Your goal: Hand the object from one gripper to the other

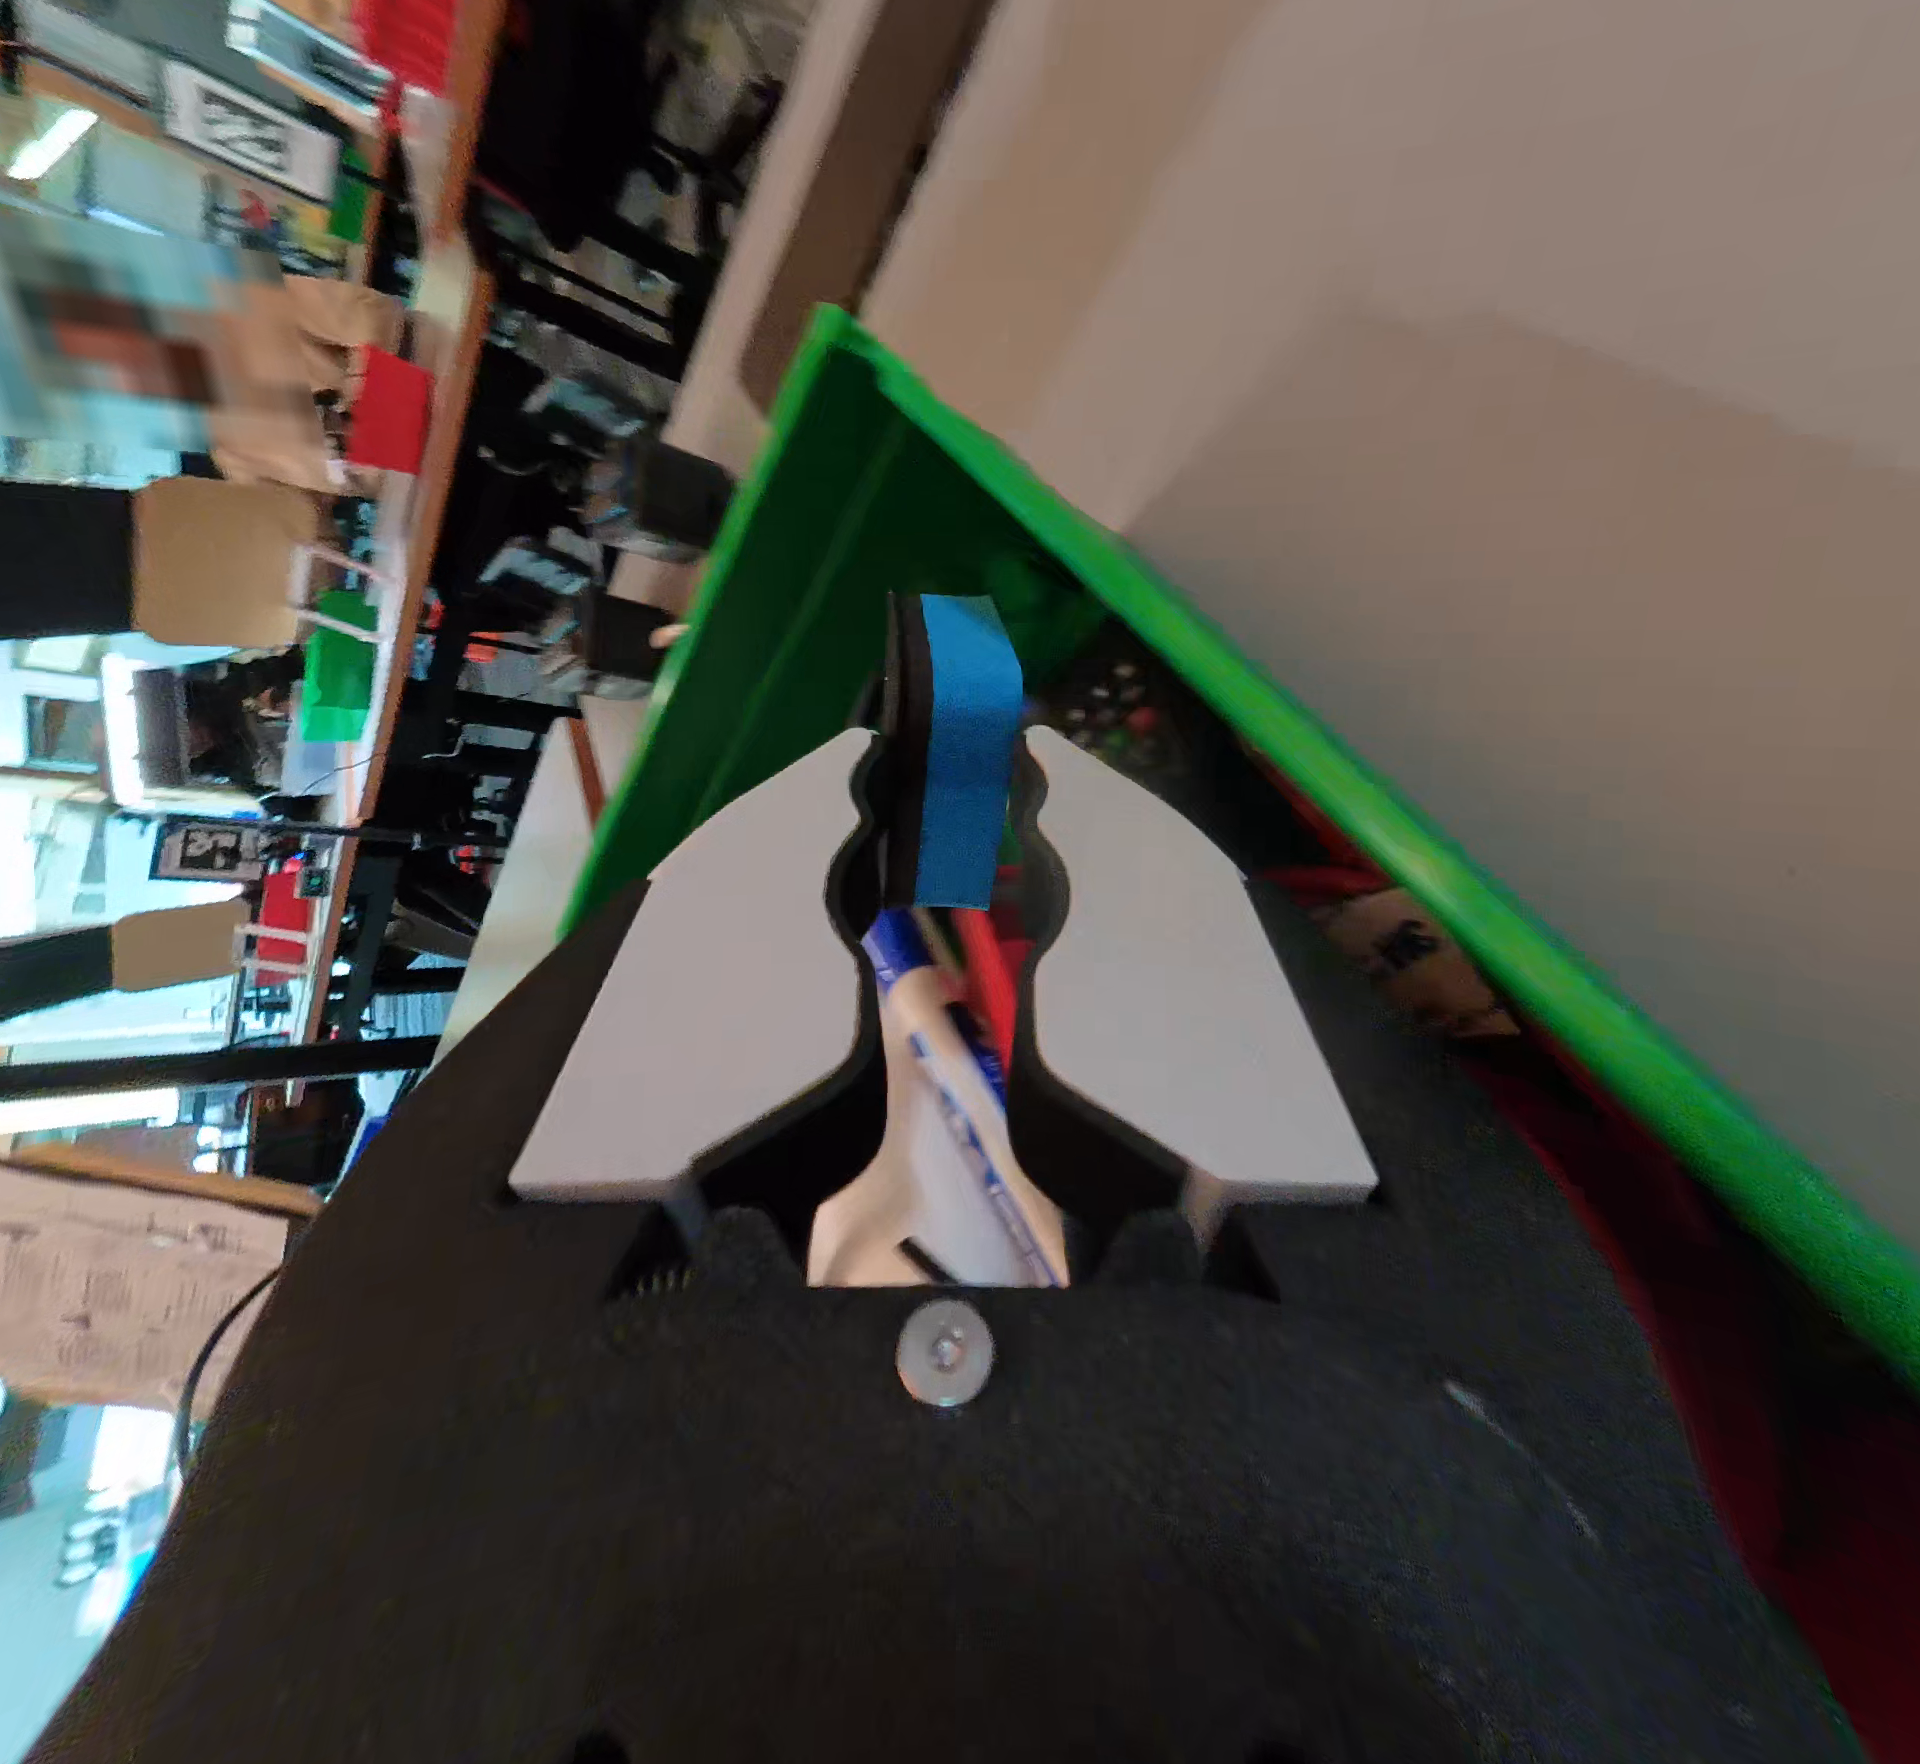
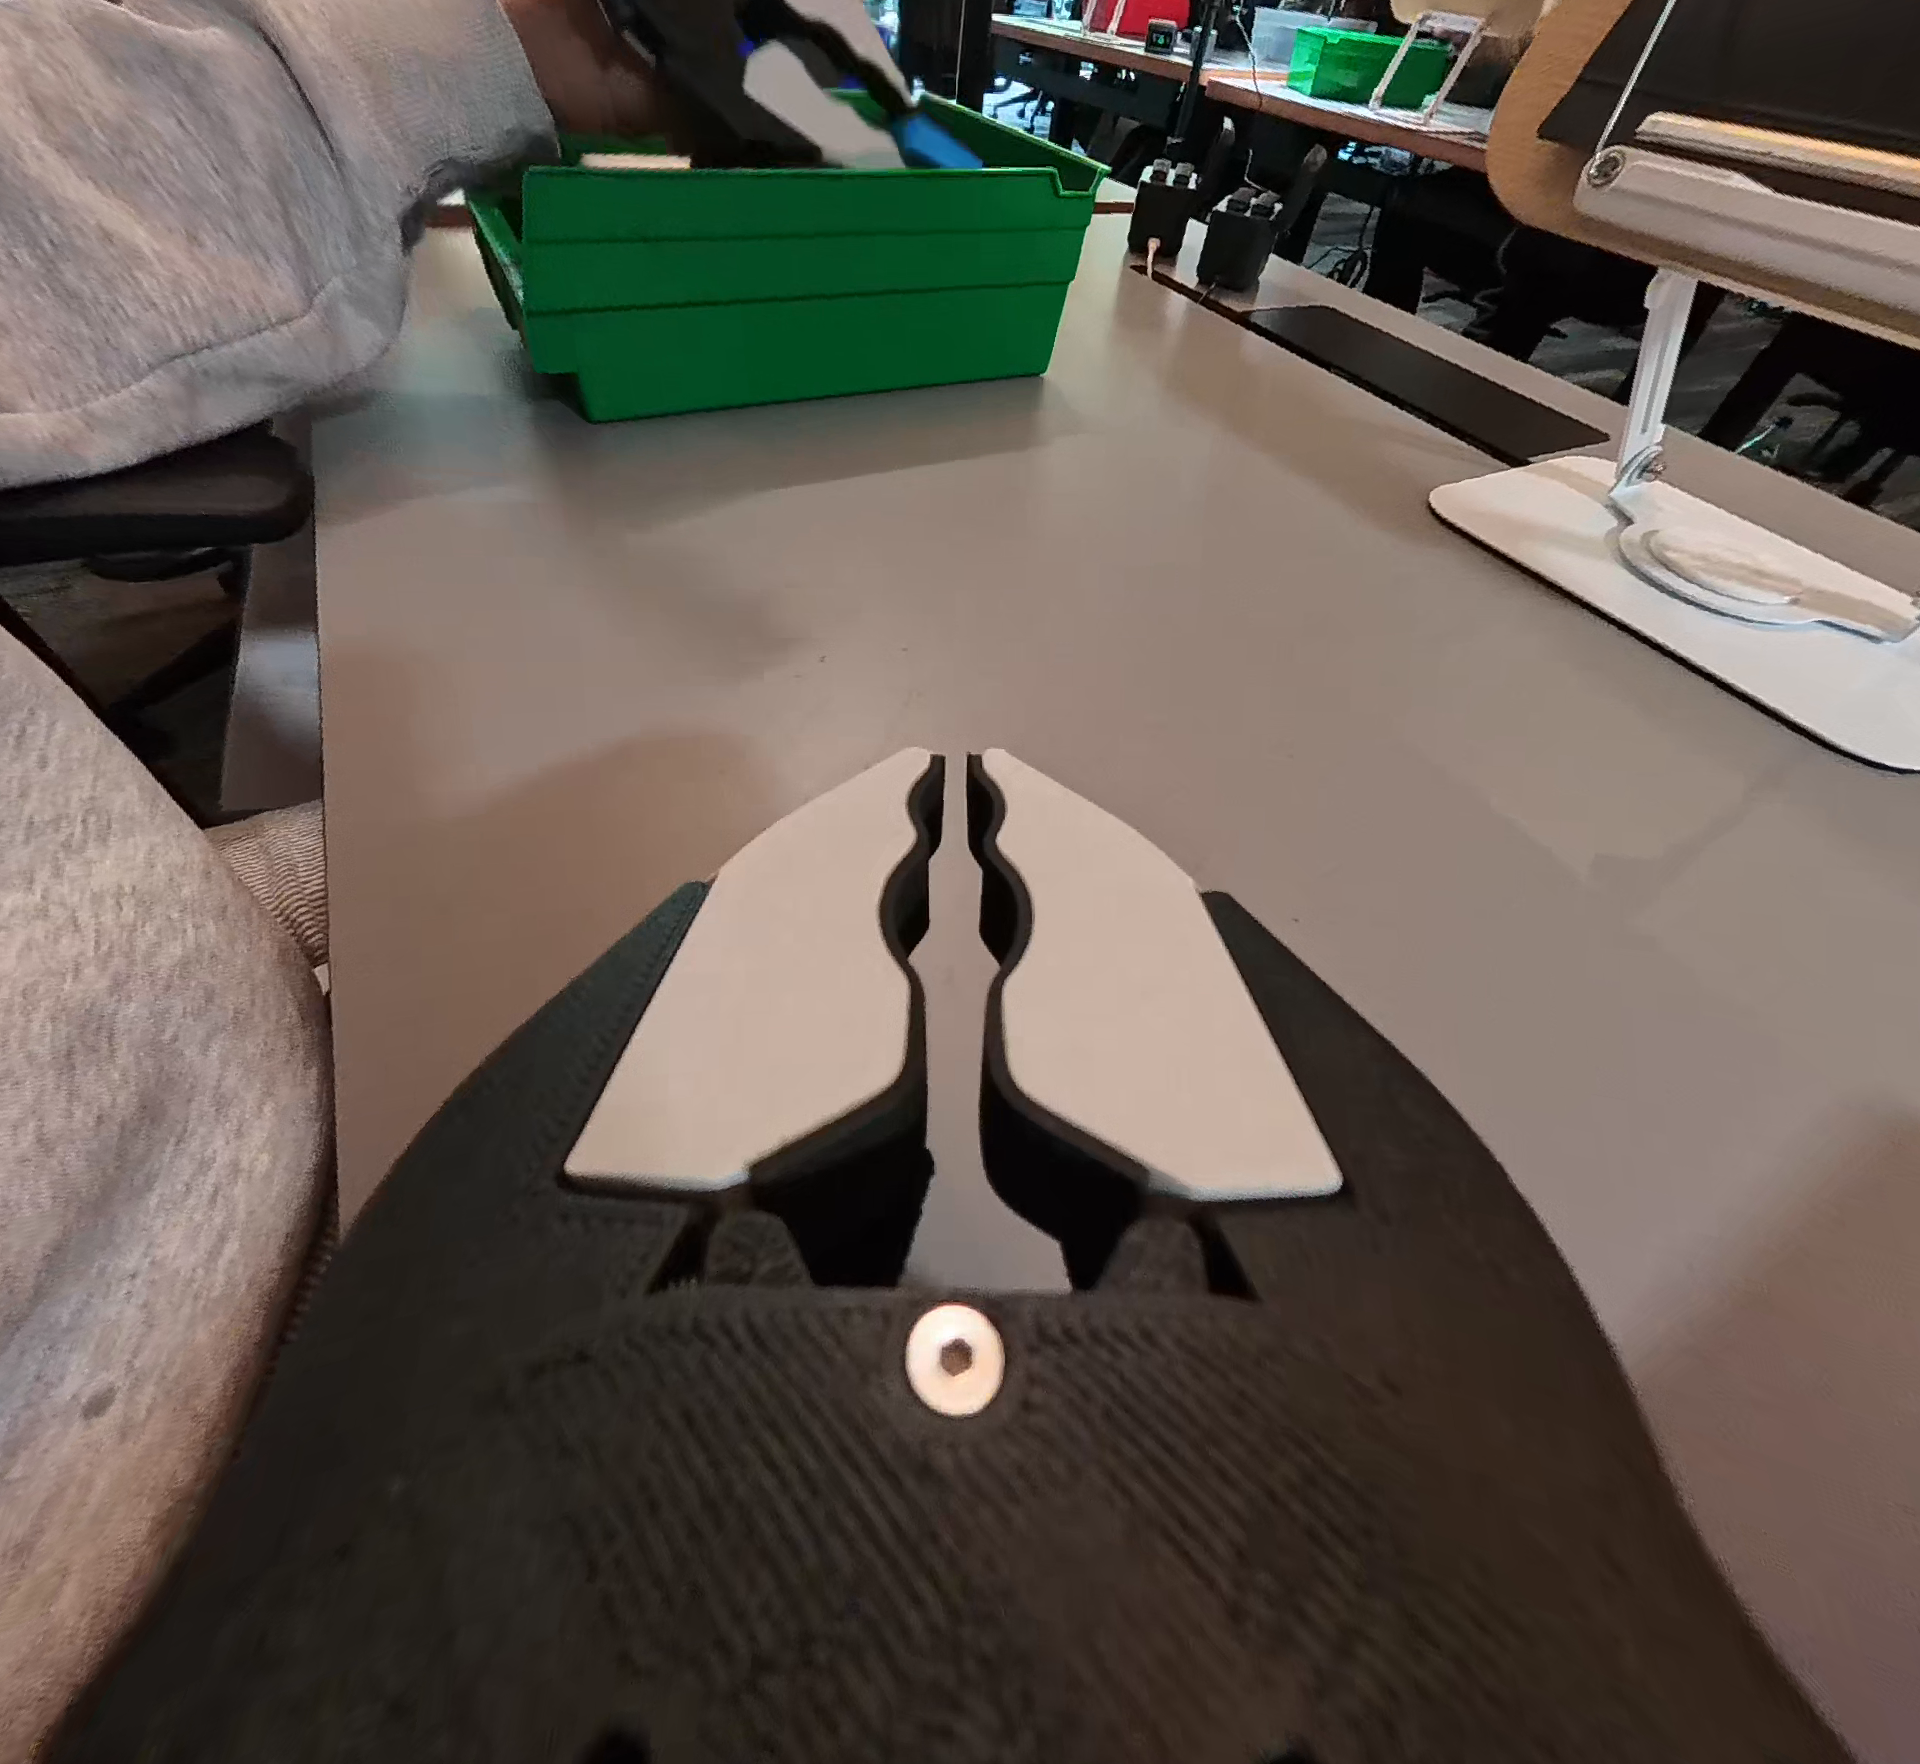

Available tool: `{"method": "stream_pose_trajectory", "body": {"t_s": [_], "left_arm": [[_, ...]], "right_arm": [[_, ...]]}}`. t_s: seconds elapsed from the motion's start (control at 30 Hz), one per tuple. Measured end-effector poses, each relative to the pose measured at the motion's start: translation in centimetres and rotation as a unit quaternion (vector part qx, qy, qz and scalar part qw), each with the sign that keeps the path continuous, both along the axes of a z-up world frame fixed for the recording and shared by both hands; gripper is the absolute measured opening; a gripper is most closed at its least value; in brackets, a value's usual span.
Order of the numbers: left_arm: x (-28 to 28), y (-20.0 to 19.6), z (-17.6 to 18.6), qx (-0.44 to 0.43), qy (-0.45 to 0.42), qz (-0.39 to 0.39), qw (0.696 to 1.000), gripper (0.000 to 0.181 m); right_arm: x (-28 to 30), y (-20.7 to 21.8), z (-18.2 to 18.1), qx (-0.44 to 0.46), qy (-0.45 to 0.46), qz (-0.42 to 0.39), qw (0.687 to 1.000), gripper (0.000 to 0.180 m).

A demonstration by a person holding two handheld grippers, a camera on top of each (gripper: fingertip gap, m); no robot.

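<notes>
My left gripper [image 1: 951, 738] is shut on a blue and black foam block [image 1: 971, 665], which stands on edge between the fingertips, over the inside of a green bin [image 1: 790, 592]. The right wrist view shows that same gripper [image 2: 894, 116] far off, tilted down into the green bin [image 2: 790, 301] with the blue block [image 2: 935, 145] at its tips. My right gripper [image 2: 956, 760] is shut, with only a thin slit between the fingers. It holds nothing and hovers low over the grey table [image 2: 1039, 571], well short of the bin.
Markers [image 1: 935, 1008] and red items [image 1: 1351, 893] lie in the bin. A white stand base [image 2: 1662, 592], a black mat [image 2: 1423, 374] and two black units [image 2: 1226, 228] sit on the table's right side. A person's grey sleeve [image 2: 208, 156] reaches in from the left. The tips of one gripper are about 40 cm away from the tips of the other.
</notes>
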State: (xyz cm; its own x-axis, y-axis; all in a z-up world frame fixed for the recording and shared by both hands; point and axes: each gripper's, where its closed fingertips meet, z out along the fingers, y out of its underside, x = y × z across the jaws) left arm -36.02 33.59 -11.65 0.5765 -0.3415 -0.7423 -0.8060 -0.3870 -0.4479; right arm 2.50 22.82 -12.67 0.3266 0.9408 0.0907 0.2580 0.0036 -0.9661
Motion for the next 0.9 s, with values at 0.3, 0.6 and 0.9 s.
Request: {"method": "stream_pose_trajectory", "body": {"t_s": [0.3,0.6,0.9], "left_arm": [[5.3,-3.2,14.0,0.162,-0.364,-0.078,0.914,0.022],[22.5,-7.3,15.6,-0.075,-0.744,-0.289,0.598,0.021],[36.2,-11.4,4.5,-0.38,-0.795,-0.261,0.394,0.021]], "right_arm": [[-0.1,0.0,-0.1,-0.001,-0.002,0.003,1.0,0.004],[0.2,-0.6,1.9,0.043,0.037,0.028,0.998,0.022],[0.9,-2.0,4.4,0.138,0.084,0.07,0.984,0.06]]}}
